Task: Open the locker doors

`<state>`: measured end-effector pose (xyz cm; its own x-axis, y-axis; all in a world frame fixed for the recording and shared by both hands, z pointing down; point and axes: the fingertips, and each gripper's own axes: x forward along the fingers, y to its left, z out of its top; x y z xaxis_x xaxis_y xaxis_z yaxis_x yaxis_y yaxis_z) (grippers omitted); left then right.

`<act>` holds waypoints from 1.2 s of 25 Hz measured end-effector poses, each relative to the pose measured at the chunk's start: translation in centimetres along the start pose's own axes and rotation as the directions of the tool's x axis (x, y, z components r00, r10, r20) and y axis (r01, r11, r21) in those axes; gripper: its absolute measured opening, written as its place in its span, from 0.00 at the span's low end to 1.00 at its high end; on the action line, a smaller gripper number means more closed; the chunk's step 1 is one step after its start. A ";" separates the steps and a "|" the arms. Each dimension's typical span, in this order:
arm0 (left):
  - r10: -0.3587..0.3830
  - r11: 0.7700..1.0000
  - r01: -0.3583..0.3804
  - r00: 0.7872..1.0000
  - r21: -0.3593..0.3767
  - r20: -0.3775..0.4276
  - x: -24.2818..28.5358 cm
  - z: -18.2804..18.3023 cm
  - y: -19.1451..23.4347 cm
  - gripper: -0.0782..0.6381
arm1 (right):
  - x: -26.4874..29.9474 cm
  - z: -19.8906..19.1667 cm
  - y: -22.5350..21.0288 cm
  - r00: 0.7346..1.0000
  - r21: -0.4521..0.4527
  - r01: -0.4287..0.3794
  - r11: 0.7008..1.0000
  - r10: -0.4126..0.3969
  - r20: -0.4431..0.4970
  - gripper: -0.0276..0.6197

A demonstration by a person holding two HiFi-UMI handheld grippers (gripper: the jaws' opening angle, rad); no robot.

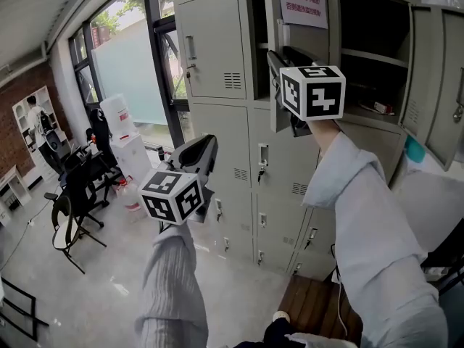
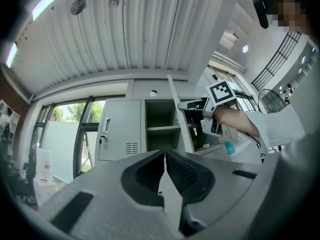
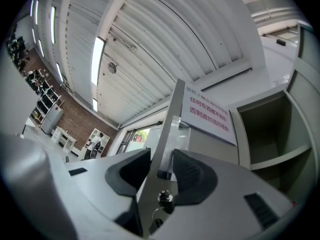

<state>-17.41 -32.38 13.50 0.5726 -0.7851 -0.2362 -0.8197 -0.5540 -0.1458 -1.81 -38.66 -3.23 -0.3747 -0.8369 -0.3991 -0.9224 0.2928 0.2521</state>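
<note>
Straddling edge of open upper locker door (image 3: 170, 119) with our right hand-held gripper (image 3: 161, 163): jaws partly apart, we see gap beside one pad. Our left hand-held gripper (image 2: 164, 159) pinched closed, empty, held lower, facing lockers (image 1: 217, 49).

Tongs (image 1: 206, 147) (image 1: 279, 55): two. Marker cubes (image 1: 172, 194) (image 1: 313, 91): two. Printed notice (image 1: 302, 0): one. Closed top-row locker door (image 1: 212, 46): one. Open compartments (image 1: 257, 42) (image 1: 370, 49): two.
</note>
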 end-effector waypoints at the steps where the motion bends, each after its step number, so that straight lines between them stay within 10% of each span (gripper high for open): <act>1: -0.004 1.000 0.004 1.000 -0.002 -0.004 -0.2 -0.1 -0.3 0.13 | -0.4 0.1 -0.1 1.000 -0.003 -0.002 1.000 0.002 0.004 0.26; 30: -0.132 0.991 0.132 0.991 -0.012 0.009 7.7 0.5 -13.4 0.13 | -11.1 2.7 -7.1 0.982 -0.092 -0.174 0.980 0.180 0.061 0.23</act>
<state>-2.04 -30.92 13.17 0.6759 -0.7025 -0.2231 -0.7364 -0.6564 -0.1640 8.62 -30.23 -2.97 -0.5394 -0.7407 -0.4006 -0.8306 0.3898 0.3977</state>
